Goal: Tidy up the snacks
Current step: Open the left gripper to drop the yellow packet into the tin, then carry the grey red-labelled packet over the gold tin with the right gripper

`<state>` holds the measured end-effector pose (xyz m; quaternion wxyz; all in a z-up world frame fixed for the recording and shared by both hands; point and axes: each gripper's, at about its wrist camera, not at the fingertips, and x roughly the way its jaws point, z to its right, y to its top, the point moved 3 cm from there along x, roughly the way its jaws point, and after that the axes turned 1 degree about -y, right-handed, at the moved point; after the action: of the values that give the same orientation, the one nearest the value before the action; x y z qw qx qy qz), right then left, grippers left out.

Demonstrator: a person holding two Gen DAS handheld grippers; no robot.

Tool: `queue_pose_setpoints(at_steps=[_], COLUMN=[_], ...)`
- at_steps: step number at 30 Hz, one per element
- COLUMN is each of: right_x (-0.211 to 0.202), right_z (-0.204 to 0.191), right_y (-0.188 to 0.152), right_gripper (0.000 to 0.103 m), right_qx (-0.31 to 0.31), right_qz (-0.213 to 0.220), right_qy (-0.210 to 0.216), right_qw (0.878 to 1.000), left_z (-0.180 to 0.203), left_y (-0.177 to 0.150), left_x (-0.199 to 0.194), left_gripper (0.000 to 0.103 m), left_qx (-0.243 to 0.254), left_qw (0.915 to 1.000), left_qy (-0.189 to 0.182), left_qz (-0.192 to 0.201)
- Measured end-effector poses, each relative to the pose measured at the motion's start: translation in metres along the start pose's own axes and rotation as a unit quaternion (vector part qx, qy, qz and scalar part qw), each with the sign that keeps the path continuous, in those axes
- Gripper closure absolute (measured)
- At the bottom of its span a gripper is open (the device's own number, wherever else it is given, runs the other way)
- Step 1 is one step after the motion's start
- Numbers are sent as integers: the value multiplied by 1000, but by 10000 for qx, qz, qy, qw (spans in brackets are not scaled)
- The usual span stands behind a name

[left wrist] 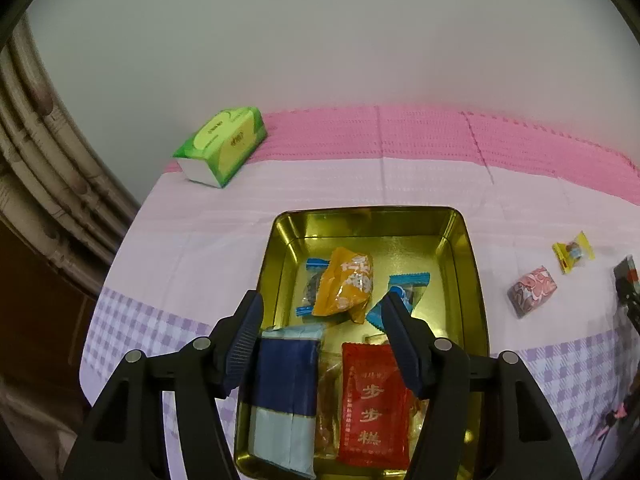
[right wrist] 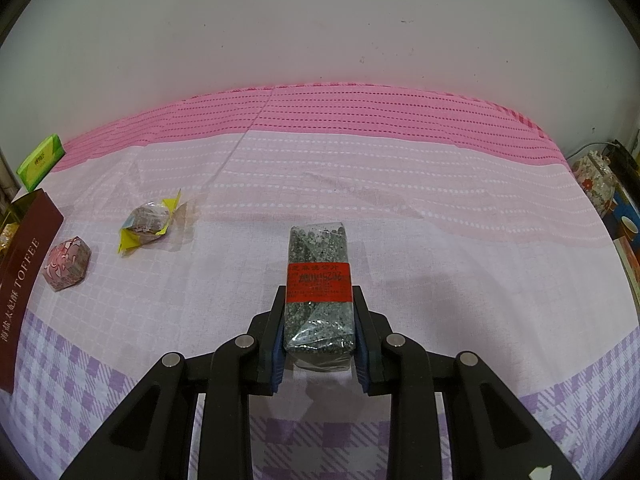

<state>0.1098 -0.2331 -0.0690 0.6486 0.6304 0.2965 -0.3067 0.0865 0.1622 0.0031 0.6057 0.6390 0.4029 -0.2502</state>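
A gold tin (left wrist: 469, 280) stands on the pink and lilac tablecloth. In it lie an orange packet (left wrist: 346, 284), two blue-wrapped sweets (left wrist: 404, 294), a red packet (left wrist: 374, 404) and a navy and pale blue packet (left wrist: 284, 392). My left gripper (left wrist: 322, 304) hovers over the tin, open, with nothing pressed between its pads. My right gripper (right wrist: 319, 292) is shut on a clear packet of grey seeded bar with a red label (right wrist: 319, 280), low over the cloth. A pink patterned sweet (right wrist: 67, 266) and a yellow-wrapped sweet (right wrist: 148, 220) lie loose between the tin and the right gripper.
A green tissue pack (left wrist: 224, 144) lies at the back left of the table by the wall. The tin's maroon side reads TOFFEE (right wrist: 24, 280). Rattan furniture (left wrist: 40, 160) stands off the left edge. A floral box (right wrist: 596, 184) and a paper cup (right wrist: 630, 226) sit beyond the right edge.
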Motion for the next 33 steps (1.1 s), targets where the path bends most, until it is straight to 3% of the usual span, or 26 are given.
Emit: queue_pose_setpoints(at_steps=[3,15,24,26,27,33], right_x=[0,7,13,13,13,11], right_z=[-1,3,6,5,4,-4], right_y=[0,13,23,24,25,25], right_gripper=[77,72,63,68,78,79], right_qx=[-19,-52,101,89,94,54], right_qz=[-30,-871,-1585,-1589,-1583,-1510], right_qy=[5,-1,-94,-150,-141,-429], right_qw=[10000,9962,9873,9871,9872,9876], left_z=[-5,-21,-43,-48,-50,-63], left_y=[-3,-13,-19,-20,-20,-21], left_x=[-4,-17,-10,-9,-8,-3], left_gripper=[41,36,35,35,35,34], left_qx=[-56,-5,-254,-338,-358,-574], left_qw=[9999,9985,9987,9986,9985,9977], left_qy=[23,203,200,170,175,208], left_qz=[107,501,399,366,367,276])
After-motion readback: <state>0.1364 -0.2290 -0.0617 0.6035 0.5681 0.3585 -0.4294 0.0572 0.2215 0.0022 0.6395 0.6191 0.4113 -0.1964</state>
